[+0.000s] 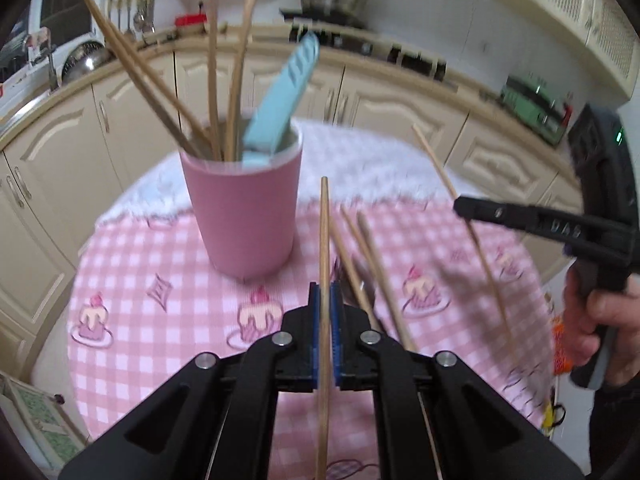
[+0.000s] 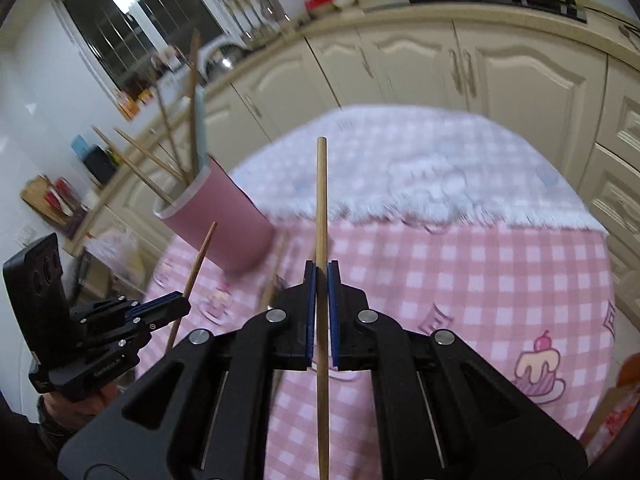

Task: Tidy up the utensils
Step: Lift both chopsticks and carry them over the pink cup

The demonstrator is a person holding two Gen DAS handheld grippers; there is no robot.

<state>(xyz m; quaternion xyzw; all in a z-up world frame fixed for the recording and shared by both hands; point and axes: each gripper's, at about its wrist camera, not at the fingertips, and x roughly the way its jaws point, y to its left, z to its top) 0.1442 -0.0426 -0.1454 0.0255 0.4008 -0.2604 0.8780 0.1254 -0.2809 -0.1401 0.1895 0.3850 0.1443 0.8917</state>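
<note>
Both our grippers are clamped on chopsticks: the left gripper (image 1: 325,292) pinches one wooden chopstick (image 1: 324,224) between its blue pads, and the right gripper (image 2: 321,276) pinches a second chopstick (image 2: 321,200) the same way, each stick running straight along the fingers and jutting well past the tips. What matters next is the pink cup (image 1: 244,216), standing upright on the checked tablecloth (image 1: 168,264) with other chopsticks (image 1: 144,76) and a pale blue utensil (image 1: 280,96) already leaning in it. From our left gripper the cup lies ahead and a little to the left, near; from our right gripper it sits further off to the left (image 2: 218,220), beyond the left tool. So we judge the left hand the nearer one. Each held stick points forward and slightly downward, whereas the cup's mouth faces up, so we would need to tip a stick toward vertical above the rim before letting go. Two or three loose chopsticks (image 1: 374,268) lie on the cloth just right of our left fingers.
</note>
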